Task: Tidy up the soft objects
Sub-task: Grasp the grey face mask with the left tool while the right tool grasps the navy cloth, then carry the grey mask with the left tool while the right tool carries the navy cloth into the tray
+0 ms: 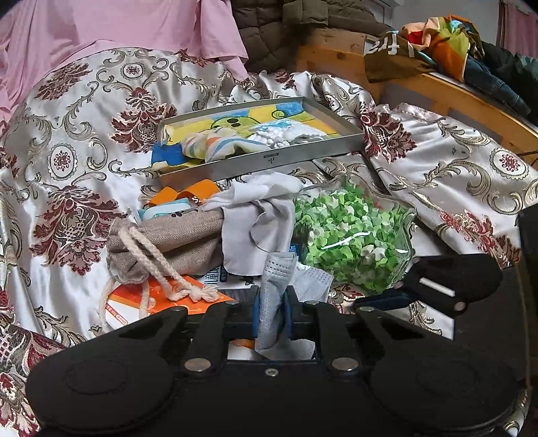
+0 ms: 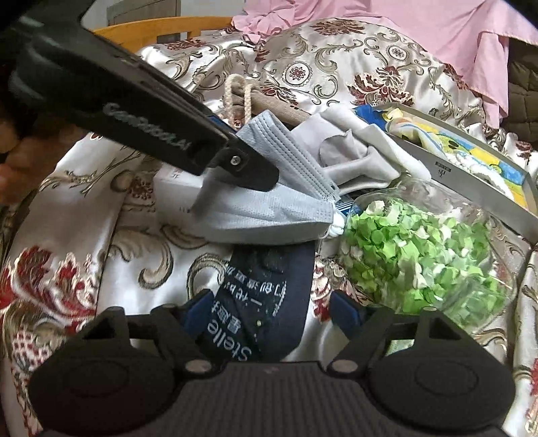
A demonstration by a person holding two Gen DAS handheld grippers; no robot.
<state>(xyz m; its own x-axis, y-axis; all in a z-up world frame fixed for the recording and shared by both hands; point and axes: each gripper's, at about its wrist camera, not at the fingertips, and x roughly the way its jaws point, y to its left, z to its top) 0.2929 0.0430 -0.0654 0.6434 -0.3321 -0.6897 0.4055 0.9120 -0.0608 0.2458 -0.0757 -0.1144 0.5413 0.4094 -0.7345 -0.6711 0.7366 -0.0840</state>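
My left gripper is shut on a grey face mask, held above the patterned bedspread; the same mask shows in the right wrist view, pinched by the left gripper. My right gripper is open, its jaws on either side of a dark blue printed cloth lying on the bed. A metal tray holds a colourful towel and small cloths. A burlap drawstring bag and a grey cloth lie in front of the tray.
A glass bowl of green paper stars sits right of the pile, also near my right gripper. Orange packets lie under the bag. A wooden bed frame with piled clothes is at far right. Pink fabric lies behind.
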